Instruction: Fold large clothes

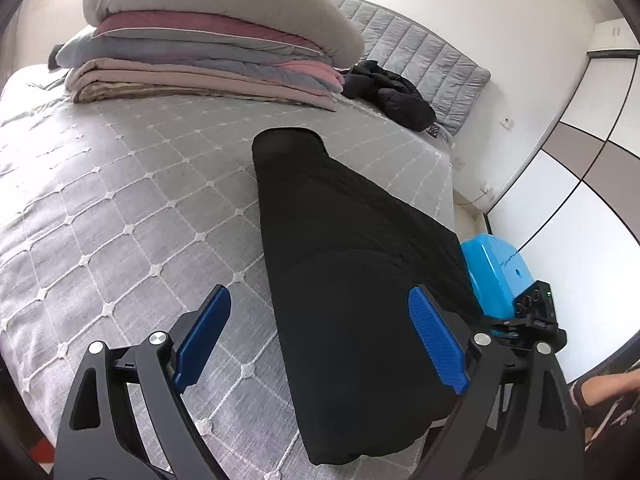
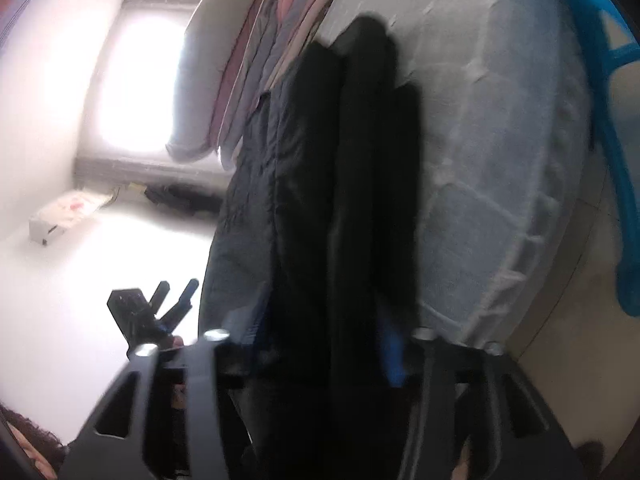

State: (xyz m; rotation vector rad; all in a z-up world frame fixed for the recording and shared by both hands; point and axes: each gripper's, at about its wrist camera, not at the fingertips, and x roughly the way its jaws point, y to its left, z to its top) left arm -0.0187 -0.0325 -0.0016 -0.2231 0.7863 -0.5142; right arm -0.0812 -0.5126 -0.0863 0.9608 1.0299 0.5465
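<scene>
One black garment is seen folded into a long band on the grey quilted bed, lying along the bed's right edge with its near end hanging slightly over the foot. One stack of folded bedding is counted at the far end, about five or six layers with a pale pillow on top, and one crumpled dark jacket is found beside it against a grey quilted headboard. The left gripper is held wide open above the garment's near end; nothing is gripped, one blue pad being over the bed and the other over the cloth. In the right wrist view everything is blurred and rolled sideways: the right gripper has dark cloth between its jaws, one pad is hidden, and whether the cloth is pressed cannot be told. A blue plastic object is cut off at the frame edge.
</scene>
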